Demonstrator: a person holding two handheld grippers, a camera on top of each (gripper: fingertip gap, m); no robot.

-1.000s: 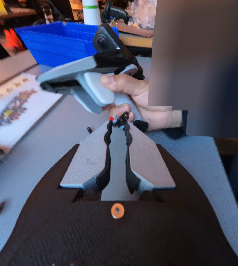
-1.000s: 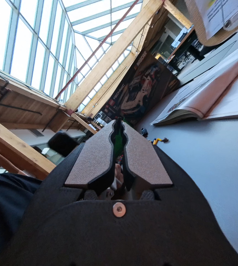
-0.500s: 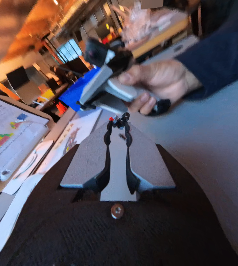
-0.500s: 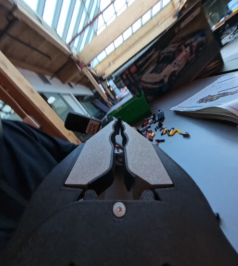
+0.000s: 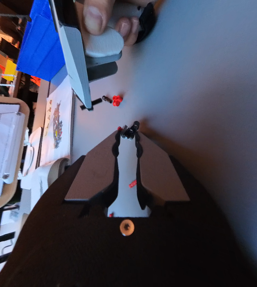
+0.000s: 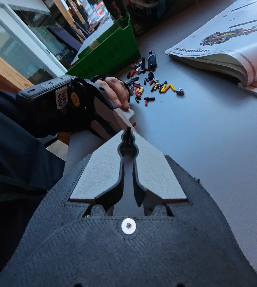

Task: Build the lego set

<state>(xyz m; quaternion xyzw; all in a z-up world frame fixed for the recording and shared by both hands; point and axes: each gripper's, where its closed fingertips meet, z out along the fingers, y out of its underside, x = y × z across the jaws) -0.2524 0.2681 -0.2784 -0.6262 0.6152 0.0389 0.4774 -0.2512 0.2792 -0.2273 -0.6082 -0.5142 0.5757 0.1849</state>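
Left gripper (image 5: pixel 127 132): jaws a little apart, tips clamped on a small black-and-grey assembly (image 5: pixel 128 132) with a red pin at its left end. It hangs just above the grey table (image 5: pixel 202 93).
Right gripper (image 6: pixel 128 136): jaws closed on a thin black axle (image 6: pixel 128 132), which sticks out beyond the tips. In the left view that axle (image 5: pixel 92 103) crosses the gripper's tip, low over the table.
Near the axle: a dark pin (image 5: pixel 107 99) and a red connector (image 5: pixel 117 100) lie loose on the table, just right of the right gripper's tip.
Farther off: a pile of loose parts (image 6: pixel 149 83) beside a green bin (image 6: pixel 109 51), an open manual (image 6: pixel 218 46) to the right, a blue bin (image 5: pixel 40 46) at the far left.
Risk, slip: the assembly is held only at the very tips, so a sideways push could, I judge, twist it out.
Risk, axle: it looks thin and long in the jaws; pressed off-line it may pivot or slide back.
Risk, strays: the right tip is close to the pin and connector and could knock them away.
Change: a second ago the left view faced the right gripper held up high; now it looks down on the table with both tips low. Both grips are unchanged.
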